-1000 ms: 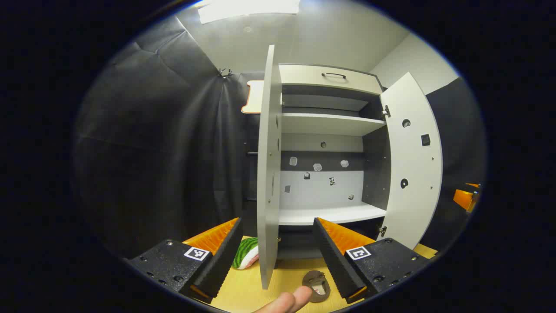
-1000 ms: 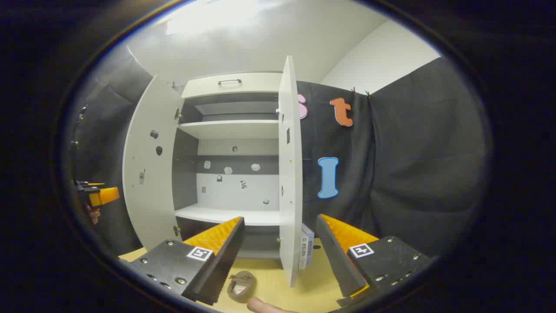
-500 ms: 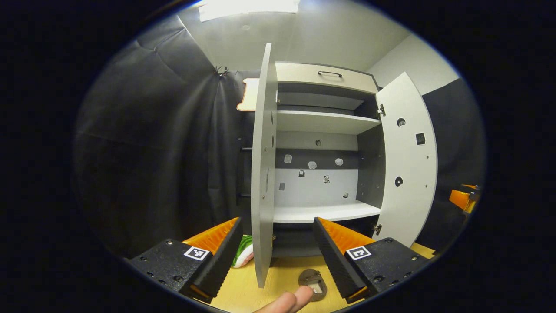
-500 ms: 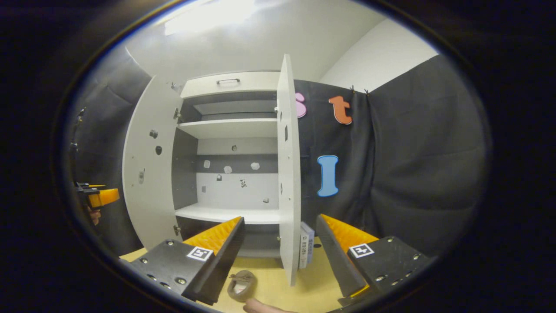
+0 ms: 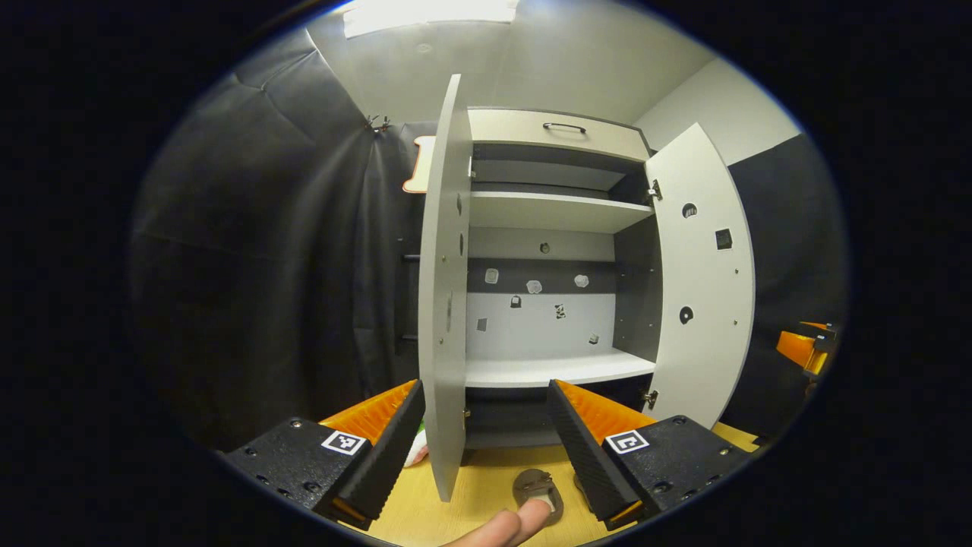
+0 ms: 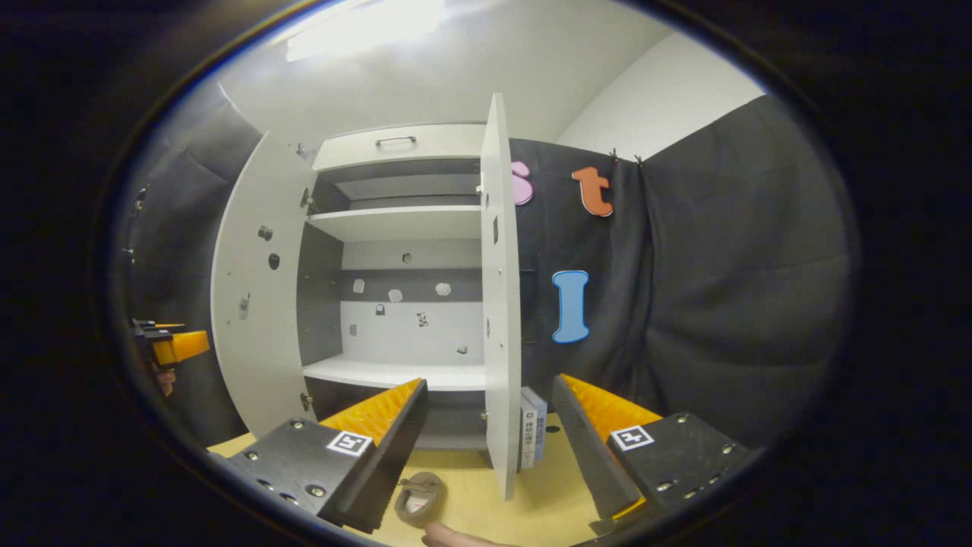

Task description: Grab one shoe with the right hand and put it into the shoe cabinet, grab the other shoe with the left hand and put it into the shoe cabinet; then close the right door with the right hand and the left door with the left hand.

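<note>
standing wide open in both views, the shoe cabinet (image 5: 558,228) has its two doors swung out and its shelves bare. in the left gripper view the left door (image 5: 444,289) is seen nearly edge-on, just beyond the left gripper (image 5: 486,448), whose fingers are spread apart with nothing between them. the right door (image 5: 699,281) hangs open on the far side of the opening. on the yellow floor (image 5: 486,475) in front of the cabinet's lower edge lies a brown shoe (image 5: 538,490), close to the gripper's right finger, with a person's fingertip (image 5: 516,524) just before it at the bottom of the view. a green and white object (image 5: 416,452) peeks out at the floor's left side, behind the left door; i cannot tell what it is.

in the right gripper view the right gripper (image 6: 490,448) is likewise apart and empty, pointed at the right door's edge (image 6: 497,296). a brown shoe (image 6: 419,497) lies on the floor (image 6: 471,494) near the front edge, just beside the gripper's left finger. some upright books (image 6: 531,427) stand on the floor behind the right door, against the black cloth wall (image 6: 721,289). the other gripper (image 6: 171,346) shows far off by the left door (image 6: 254,304).
</note>
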A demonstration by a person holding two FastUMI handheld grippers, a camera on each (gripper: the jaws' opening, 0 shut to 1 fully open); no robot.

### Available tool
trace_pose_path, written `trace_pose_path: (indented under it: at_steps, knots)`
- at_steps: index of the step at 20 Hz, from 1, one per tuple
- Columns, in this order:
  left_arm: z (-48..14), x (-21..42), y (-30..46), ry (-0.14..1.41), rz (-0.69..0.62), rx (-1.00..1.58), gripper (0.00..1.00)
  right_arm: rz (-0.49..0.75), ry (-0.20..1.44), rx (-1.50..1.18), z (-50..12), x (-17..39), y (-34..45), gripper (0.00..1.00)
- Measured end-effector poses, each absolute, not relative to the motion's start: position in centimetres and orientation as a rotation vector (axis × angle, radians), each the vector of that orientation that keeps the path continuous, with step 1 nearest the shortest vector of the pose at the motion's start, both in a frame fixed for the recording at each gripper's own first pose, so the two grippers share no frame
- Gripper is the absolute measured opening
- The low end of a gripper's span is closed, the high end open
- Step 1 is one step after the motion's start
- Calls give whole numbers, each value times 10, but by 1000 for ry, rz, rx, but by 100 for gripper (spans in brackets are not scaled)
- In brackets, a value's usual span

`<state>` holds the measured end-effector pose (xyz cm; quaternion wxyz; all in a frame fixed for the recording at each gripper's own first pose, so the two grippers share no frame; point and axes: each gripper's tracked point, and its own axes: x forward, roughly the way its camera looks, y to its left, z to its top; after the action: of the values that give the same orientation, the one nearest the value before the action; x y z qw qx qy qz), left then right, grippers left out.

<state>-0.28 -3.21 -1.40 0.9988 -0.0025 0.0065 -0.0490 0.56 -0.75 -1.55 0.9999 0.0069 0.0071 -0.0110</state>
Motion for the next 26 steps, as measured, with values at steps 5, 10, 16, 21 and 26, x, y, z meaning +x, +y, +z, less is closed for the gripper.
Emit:
trace_pose_path:
  at_steps: [5,10,16,21,26]
  knots:
    - [-30,-9,-47,20,-128,12,99,41,75,35,-66,28,27,99]
    - [-30,-20,-53,-7,-144,0,99,118,261,-3,-174,56,81,94]
    - [-27,-36,-51,-52,-158,5,99,198,498,-61,-311,70,145,99]
    - [-30,-40,-45,-67,-151,-2,99,210,635,-107,-389,71,170,96]
    - [-45,-36,-55,-61,-177,-26,99,162,759,-151,-455,75,172,87]
